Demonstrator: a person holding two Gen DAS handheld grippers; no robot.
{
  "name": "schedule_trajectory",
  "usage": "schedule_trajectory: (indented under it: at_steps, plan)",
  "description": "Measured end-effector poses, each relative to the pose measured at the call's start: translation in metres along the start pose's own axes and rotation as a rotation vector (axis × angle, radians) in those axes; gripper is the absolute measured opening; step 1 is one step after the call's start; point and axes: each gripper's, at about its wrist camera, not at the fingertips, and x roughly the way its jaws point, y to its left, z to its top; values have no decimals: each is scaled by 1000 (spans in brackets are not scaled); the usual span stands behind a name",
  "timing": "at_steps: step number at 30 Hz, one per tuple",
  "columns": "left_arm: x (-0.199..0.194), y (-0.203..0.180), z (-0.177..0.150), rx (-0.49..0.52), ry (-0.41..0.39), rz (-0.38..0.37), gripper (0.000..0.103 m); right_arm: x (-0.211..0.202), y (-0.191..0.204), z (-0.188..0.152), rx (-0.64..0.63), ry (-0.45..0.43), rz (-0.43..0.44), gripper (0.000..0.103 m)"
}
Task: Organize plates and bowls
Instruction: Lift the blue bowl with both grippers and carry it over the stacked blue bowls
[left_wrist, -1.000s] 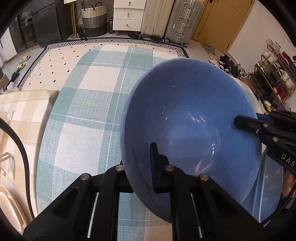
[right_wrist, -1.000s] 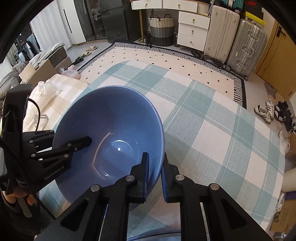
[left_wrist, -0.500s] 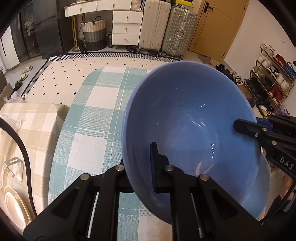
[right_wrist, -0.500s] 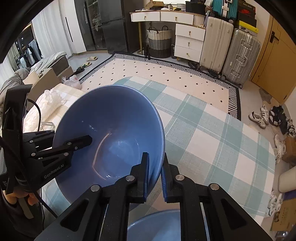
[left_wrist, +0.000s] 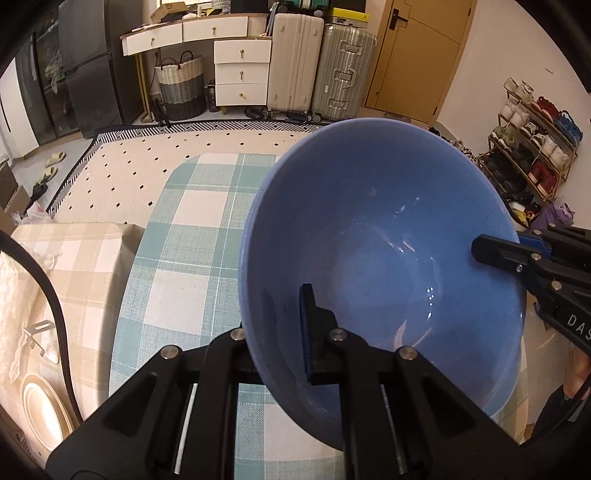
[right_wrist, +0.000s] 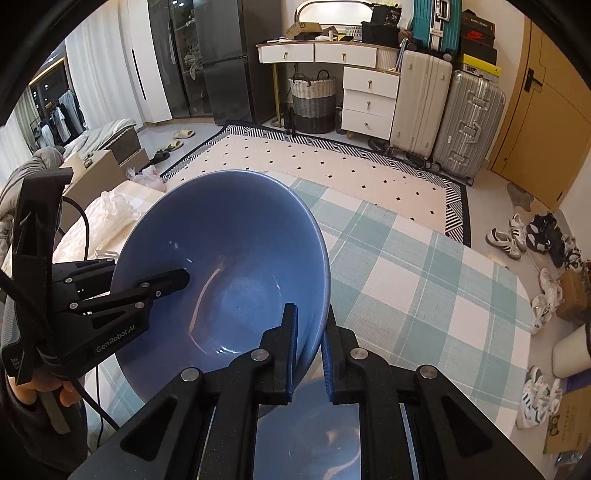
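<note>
A large blue bowl hangs tilted above the table, gripped from both sides. My left gripper is shut on its near-left rim; one finger lies inside the bowl and the other is hidden behind the wall. In the right wrist view the same bowl has its right rim pinched by my right gripper, which is shut on it. Each gripper shows in the other's view: the right gripper on the far rim, and the left gripper reaching over the left rim.
A second blue bowl sits below the lifted one, under the right gripper. The table wears a teal checked cloth. Cream plates lie on a beige checked surface at lower left. Beyond are a rug, suitcases, drawers and a shoe rack.
Both grippers have risen together with the blue bowl still clamped in them. The table has dropped away, and the second blue bowl has come into view beneath.
</note>
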Motion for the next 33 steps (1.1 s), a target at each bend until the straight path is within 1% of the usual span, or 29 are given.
schedule_trajectory:
  at_steps: [7, 10, 19, 25, 33]
  plan:
    - [-20, -26, -5, 42, -16, -19, 8, -33, -8, -17, 33, -27, -21, 12]
    - [-28, -38, -8, 47, -13, -42, 8, -47, -10, -24, 37, -36, -33, 12]
    - [-45, -83, -20, 103, -3, -76, 8, -82, -24, -46, 79, -64, -63, 12]
    - [-48, -117, -29, 141, 8, -88, 8, -93, -39, -66, 116, -68, -79, 12]
    - [-45, -163, -42, 205, 31, -88, 8, -97, -64, -91, 171, -56, -84, 12]
